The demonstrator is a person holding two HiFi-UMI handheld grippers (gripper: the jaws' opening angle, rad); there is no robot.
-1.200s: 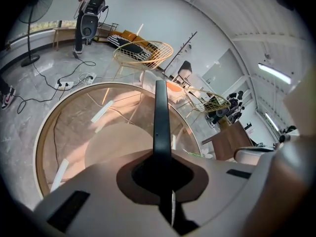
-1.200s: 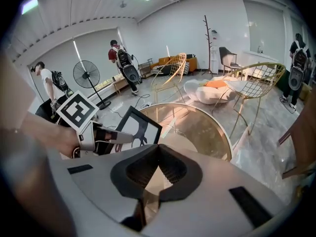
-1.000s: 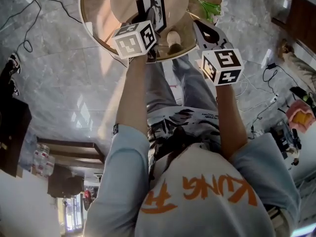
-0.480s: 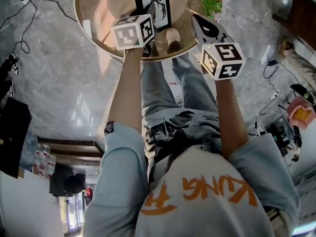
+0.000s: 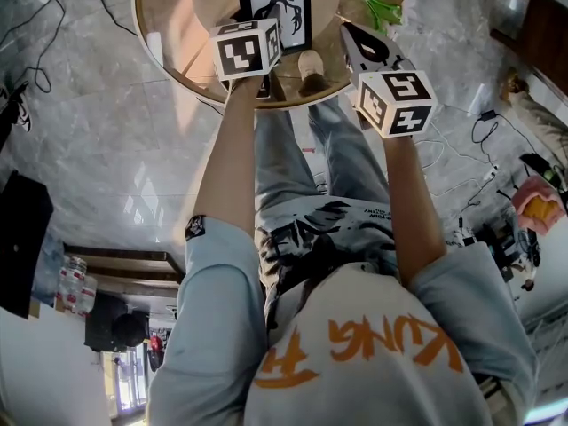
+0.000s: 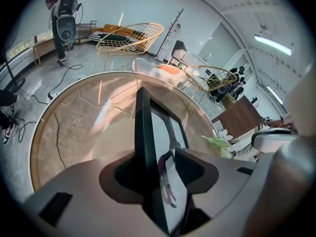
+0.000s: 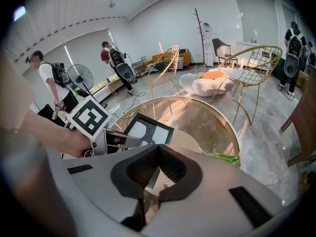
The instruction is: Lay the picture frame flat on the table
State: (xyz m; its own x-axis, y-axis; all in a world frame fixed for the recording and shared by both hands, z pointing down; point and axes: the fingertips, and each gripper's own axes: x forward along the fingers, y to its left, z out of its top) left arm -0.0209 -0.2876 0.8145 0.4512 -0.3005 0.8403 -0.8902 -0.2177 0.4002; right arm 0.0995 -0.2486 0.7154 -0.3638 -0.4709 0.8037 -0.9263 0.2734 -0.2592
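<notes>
The picture frame (image 5: pixel 271 7) is on the round glass tabletop (image 6: pixel 84 132), toward its middle, with its black-and-white print facing up and to the right. Its near edge runs straight into the left tongs (image 6: pixel 155 154). Their jaws have just been opening and now stand well apart, one on each side of the black border. The frame passes edge-on through the gap and is not clamped.

In the left gripper view the frame looks thin and steep, with the print turned to the right. From above and from the right it shows far more of its face. Whether it lies fully flat on the glass I cannot tell.

The right tongs (image 7: pixel 158 146) are to the right of the frame, over the near right rim of the tabletop and clear of the frame. Their jaws are closed tip to tip with nothing between them. In the right gripper view the frame lies beyond and left of those tips, and the jaws hide its near corner. The left tongs' marker cube (image 7: pixel 89 117) sits at the frame's near left end.

A green sprig (image 5: pixel 377 11) lies on the glass to the right, well apart from the frame.
</notes>
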